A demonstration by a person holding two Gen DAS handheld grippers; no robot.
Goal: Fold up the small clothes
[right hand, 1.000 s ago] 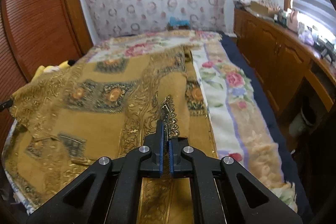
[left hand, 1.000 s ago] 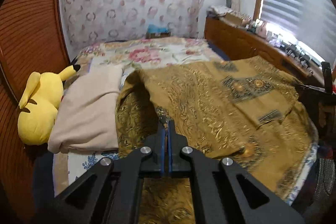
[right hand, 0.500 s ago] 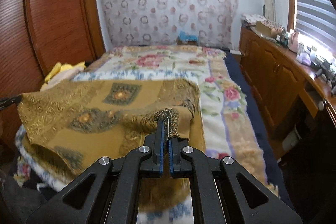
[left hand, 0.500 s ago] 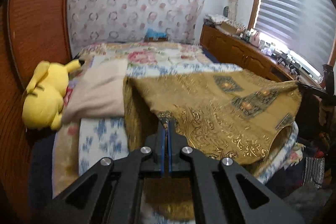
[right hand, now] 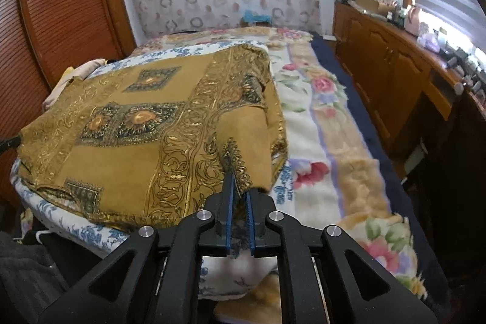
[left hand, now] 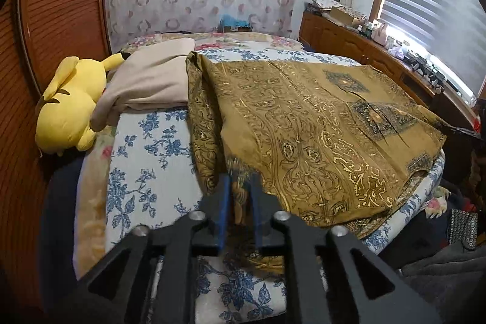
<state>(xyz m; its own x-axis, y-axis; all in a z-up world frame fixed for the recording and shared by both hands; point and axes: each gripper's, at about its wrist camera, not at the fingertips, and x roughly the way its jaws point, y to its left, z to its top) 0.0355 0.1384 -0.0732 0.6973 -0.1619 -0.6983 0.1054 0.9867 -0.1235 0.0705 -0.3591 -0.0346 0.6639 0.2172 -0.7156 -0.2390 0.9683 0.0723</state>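
Two grippers are at work at the near edge of the bed, and both are letting go right now. Across the middle of both views lies the mustard-gold patterned cloth (left hand: pixel 303 123), doubled over on itself on the blue-and-white floral bedspread (left hand: pixel 145 160), its near hem draped toward the cameras.

Low in the centre of the left wrist view, the left gripper (left hand: pixel 240 202) has its blue-padded jaws opening, with a clear gap between them; the gold hem sits in that gap, but the pads no longer press it. Over in the right wrist view, the right gripper (right hand: pixel 240 196) is opening too, only just, its jaws barely parted, and a gold-fringed corner of the cloth still rises from between the tips.

By the look of it, this is the release at the end of a fold: the far half has been laid over the near half and the corners are being set down. Next call, most likely: draw both grippers back clear of the hem without dragging it, then take a fresh edge for the following fold.

At the left of the left view, a yellow plush toy (left hand: pixel 70 108) and a folded beige cloth (left hand: pixel 152 84) sit well clear of the action.
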